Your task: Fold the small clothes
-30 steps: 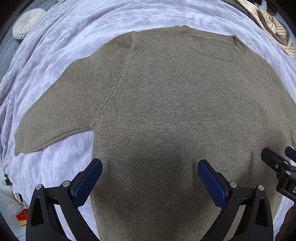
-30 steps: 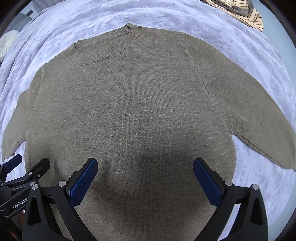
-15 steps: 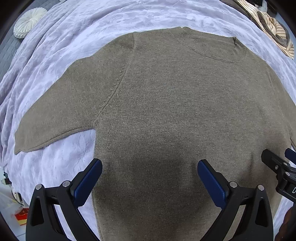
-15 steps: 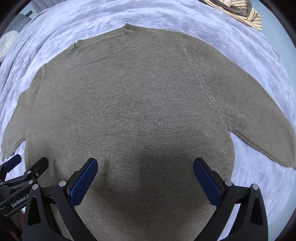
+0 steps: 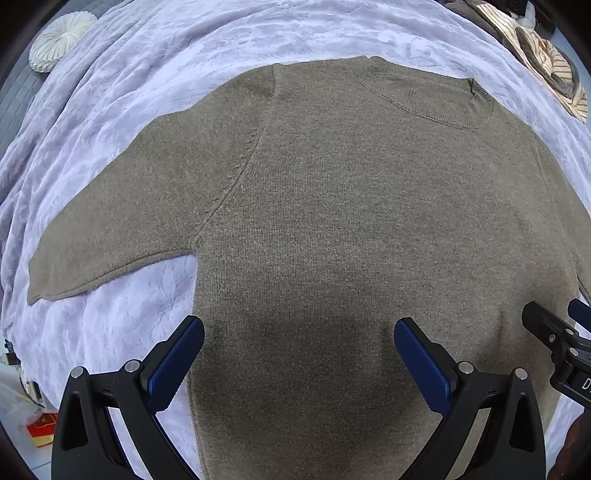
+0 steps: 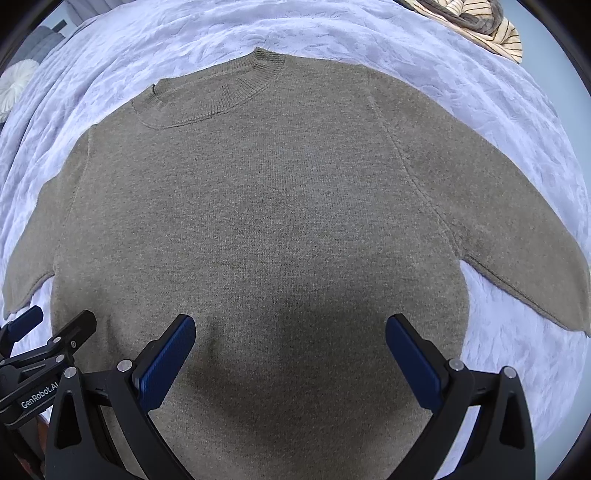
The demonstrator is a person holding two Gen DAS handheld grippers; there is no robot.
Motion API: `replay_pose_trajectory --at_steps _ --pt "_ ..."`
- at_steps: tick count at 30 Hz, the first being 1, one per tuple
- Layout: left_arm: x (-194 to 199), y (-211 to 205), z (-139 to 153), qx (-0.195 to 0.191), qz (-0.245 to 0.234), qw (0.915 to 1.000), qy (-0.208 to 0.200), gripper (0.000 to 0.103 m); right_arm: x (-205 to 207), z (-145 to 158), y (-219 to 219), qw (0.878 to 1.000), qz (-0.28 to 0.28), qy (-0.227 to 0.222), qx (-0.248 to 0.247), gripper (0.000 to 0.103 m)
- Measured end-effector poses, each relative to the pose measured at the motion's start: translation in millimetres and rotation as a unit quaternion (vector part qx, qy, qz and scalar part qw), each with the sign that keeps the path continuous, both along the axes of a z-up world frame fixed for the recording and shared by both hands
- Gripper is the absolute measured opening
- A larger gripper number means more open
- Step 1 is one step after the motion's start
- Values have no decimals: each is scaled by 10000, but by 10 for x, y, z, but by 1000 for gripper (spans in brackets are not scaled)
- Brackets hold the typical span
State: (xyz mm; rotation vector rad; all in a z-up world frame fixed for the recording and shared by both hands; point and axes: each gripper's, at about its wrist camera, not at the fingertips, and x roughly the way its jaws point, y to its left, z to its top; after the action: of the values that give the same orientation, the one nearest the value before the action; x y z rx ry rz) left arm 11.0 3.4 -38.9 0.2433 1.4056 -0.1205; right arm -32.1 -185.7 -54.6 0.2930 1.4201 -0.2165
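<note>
An olive-brown knit sweater (image 5: 351,221) lies flat and spread out on a lavender blanket (image 5: 155,74), neck away from me, both short sleeves out to the sides. It also fills the right wrist view (image 6: 258,221). My left gripper (image 5: 299,350) is open and empty, hovering over the lower left body of the sweater. My right gripper (image 6: 290,347) is open and empty over the lower right body. Each gripper shows at the edge of the other's view, the right one (image 5: 554,339) and the left one (image 6: 44,347).
A striped cream and brown garment (image 5: 546,62) lies at the far right of the bed, also in the right wrist view (image 6: 476,22). A round white pleated cushion (image 5: 61,40) lies at the far left. A red box (image 5: 40,432) sits on the floor at lower left.
Both grippers have drawn back slightly toward the hem, so the sweater sits a little lower in view. Jaws stay open. The sweater has not moved.
</note>
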Motion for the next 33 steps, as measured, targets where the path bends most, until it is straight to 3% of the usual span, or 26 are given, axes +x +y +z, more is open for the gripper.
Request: replay_pose_trajectory --at_steps 23,27,33 --pt "58 562 -22 -343 318 9989 84 103 155 104 422 9997 235 -13 -63 102" --pt "105 932 -30 -853 599 9946 17 103 202 136 581 9992 388 -22 -74 102" --pt "230 1911 -27 -1427 1523 9767 -496 103 322 142 919 9974 711 -19 -67 102"
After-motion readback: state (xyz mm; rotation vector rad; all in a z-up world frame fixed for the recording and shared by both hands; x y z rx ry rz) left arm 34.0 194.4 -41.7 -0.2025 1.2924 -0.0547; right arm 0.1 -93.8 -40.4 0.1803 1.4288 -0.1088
